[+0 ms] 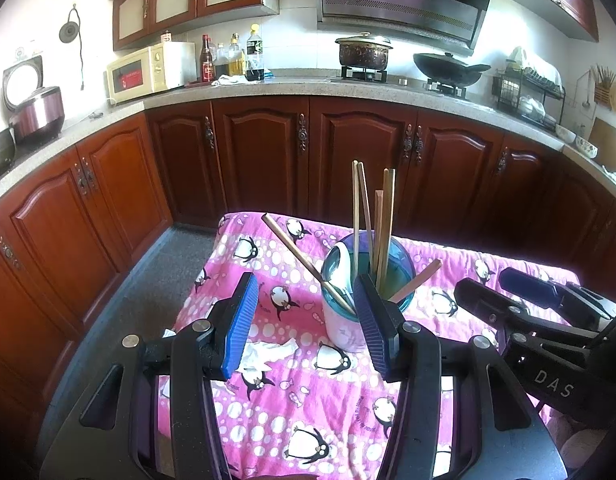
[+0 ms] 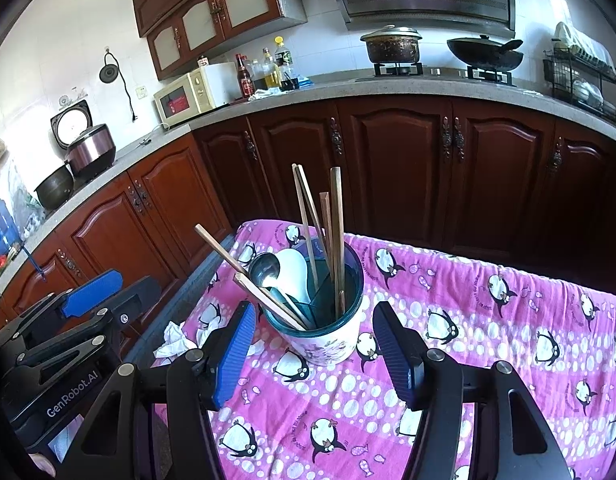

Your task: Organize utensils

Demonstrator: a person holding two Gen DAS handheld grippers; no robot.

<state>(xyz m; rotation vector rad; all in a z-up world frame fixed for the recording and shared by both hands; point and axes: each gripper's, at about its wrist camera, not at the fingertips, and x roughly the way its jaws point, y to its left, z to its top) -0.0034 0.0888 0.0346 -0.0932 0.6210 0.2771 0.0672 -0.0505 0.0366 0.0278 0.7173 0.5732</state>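
Just ahead of the wide-open, empty right gripper (image 2: 314, 338) and left gripper (image 1: 306, 318), the white floral ceramic utensil holder (image 2: 332, 340) hides the lower ends of wooden chopsticks (image 2: 337, 240).

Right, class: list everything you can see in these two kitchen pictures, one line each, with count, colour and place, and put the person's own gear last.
Utensil holder: one, white with teal rim, on the cloth.
Chopsticks: several, wooden, in the holder, some upright, some leaning out.
Spoons: two, one metal, one white, in the holder.
Cloth: one, pink with penguins, over the table.
Crumpled tissue: one, white, left edge of the cloth.
Microwave: one, cream, on the counter.
Bottles: several, beside the microwave.
Pot and wok: one each, dark, on the stove.
Rice cooker: one, lid open, left counter.
Left tongs: blue pads, open, empty.
Right tongs: blue pads, open, either side of the holder.
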